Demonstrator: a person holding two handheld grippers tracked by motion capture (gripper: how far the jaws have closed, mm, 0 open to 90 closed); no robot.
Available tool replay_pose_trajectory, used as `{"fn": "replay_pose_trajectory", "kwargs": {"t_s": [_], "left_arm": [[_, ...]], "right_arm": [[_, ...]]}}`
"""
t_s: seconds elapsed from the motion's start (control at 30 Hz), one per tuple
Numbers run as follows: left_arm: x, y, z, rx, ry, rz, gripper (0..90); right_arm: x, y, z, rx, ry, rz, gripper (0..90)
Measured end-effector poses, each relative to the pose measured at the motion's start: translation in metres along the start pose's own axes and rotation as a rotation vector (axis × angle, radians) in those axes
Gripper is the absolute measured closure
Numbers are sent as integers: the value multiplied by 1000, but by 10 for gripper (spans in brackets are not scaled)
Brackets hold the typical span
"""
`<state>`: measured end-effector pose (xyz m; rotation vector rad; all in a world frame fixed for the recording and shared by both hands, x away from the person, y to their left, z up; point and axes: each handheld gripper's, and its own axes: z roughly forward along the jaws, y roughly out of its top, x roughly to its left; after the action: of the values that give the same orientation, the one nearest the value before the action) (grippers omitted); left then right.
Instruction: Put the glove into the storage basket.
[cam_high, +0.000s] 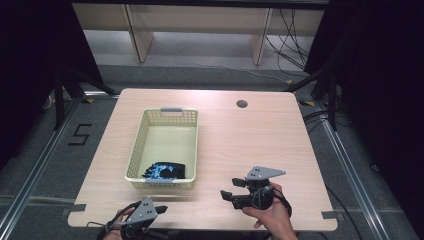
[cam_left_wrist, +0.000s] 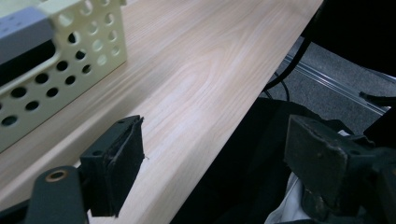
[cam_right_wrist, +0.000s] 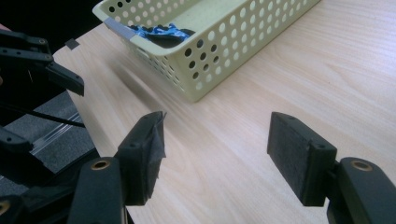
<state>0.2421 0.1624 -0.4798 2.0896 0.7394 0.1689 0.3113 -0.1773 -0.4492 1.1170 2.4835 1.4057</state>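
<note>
A pale yellow perforated basket (cam_high: 135, 150) stands on the wooden table (cam_high: 240, 135), left of centre. In its near end lies a dark blue and black crumpled item (cam_high: 162, 171), also seen over the basket rim (cam_right_wrist: 159, 31). My left gripper (cam_high: 159, 209) hovers at the table's near edge below the basket, jaws open and empty; its own view shows the table edge running between the pads (cam_left_wrist: 123, 163). My right gripper (cam_high: 231, 189) is held in a hand right of the basket's near corner, pointing left, open with nothing between its pads (cam_right_wrist: 299, 154).
A round cable hole (cam_high: 242, 104) sits near the table's far edge. The basket's near wall (cam_left_wrist: 56, 70) is close to the left gripper. Black curtains flank the table, with desk legs and cables on the floor beyond.
</note>
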Motion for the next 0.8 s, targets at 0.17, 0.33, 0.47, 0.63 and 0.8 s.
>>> {"fn": "replay_pose_trajectory", "kwargs": {"t_s": [0.17, 0.33, 0.47, 0.63, 0.8], "left_arm": [[5, -8, -6, -1, 32, -47, 194], [9, -16, -9, 5, 44, -83, 194], [10, -20, -10, 32, 60, -83, 193], [9, -23, -8, 20, 59, -77, 190], [8, -25, -6, 39, 54, -61, 185]], "right_arm": [[0, -9, 1, 5, -9, -18, 374], [6, -16, -2, 22, -14, -10, 361], [9, -22, -2, 24, -3, -14, 343], [11, -30, -1, 45, -10, -37, 318], [10, -40, -4, 49, -20, -53, 299]]}}
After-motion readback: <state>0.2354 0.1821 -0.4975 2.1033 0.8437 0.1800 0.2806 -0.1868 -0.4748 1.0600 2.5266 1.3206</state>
